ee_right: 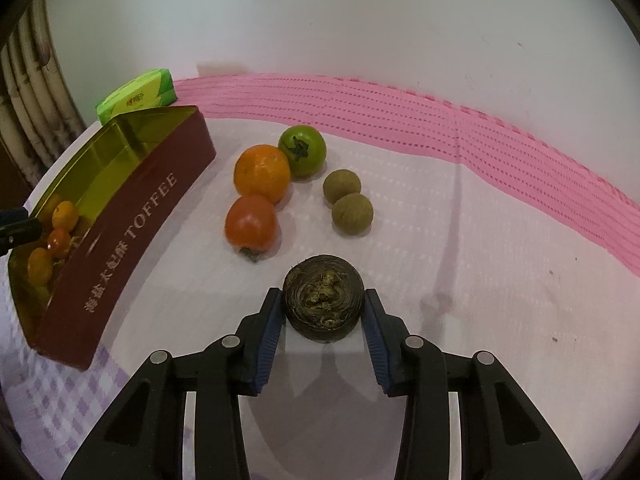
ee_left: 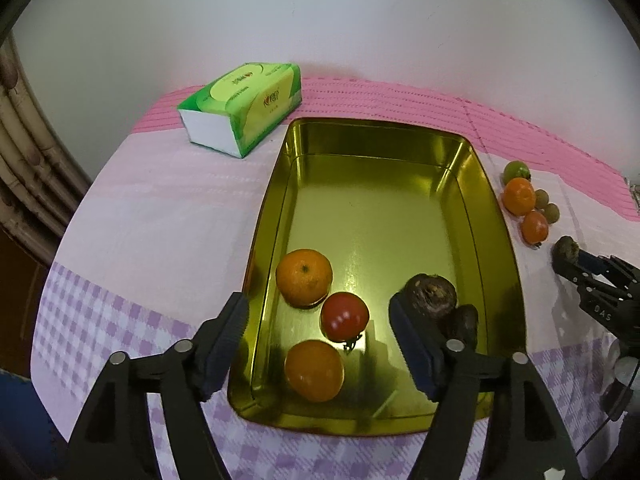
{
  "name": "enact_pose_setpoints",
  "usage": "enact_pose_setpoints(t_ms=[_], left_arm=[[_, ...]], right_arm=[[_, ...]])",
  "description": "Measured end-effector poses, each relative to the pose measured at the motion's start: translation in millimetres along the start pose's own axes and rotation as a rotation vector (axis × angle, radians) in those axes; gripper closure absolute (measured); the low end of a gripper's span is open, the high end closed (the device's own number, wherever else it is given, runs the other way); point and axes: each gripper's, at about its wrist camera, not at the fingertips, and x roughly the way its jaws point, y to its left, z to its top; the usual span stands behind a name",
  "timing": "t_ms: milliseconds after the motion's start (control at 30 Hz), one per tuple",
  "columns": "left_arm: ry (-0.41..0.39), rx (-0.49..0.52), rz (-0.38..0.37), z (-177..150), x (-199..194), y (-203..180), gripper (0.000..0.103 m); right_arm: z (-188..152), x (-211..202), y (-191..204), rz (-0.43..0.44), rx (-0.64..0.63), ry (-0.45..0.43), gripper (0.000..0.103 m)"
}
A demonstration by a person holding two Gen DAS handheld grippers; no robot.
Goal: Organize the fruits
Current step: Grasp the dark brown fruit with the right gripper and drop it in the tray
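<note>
Checked tablecloth (ee_left: pixel 120 220), gold tin (ee_left: pixel 384 208) holding oranges (ee_left: pixel 304 278), tomato (ee_left: pixel 344 316), left tongs (ee_left: pixel 316 320) open, right tongs (ee_right: pixel 324 312) gripping water chestnut (ee_right: pixel 323 296)

1. In the left wrist view, the left gripper's right finger (ee_left: pixel 416 344) covers part of the dark water chestnut (ee_left: pixel 434 292) and most of a second dark fruit (ee_left: pixel 464 322) behind it; what that second fruit is cannot be told.
2. The right gripper (ee_left: pixel 560 258) is cut off by the right edge; only its tip and the dark fruit there show.
3. In the right wrist view, the tin's (ee_right: pixel 132 232) near wall hides most of the fruits inside.
4. The green tissue pack (ee_right: pixel 138 96) is partly hidden behind the tin.
5. Its print is too small to read.
</note>
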Motion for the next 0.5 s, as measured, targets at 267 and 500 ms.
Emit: enact_pose_setpoints(t_ms=[267, 500], left_arm=[[-0.065, -0.022, -0.004, -7.3, -29.2, 14.3, 0.023], [-0.096, -0.059, 0.039, -11.4, -39.5, 34.9, 0.016]], right_arm=[[11.5, -32.0, 23.3, 0.048, -0.006, -0.067, 0.062], [24.5, -55.8, 83.3, 0.167, -0.092, -0.114, 0.062]])
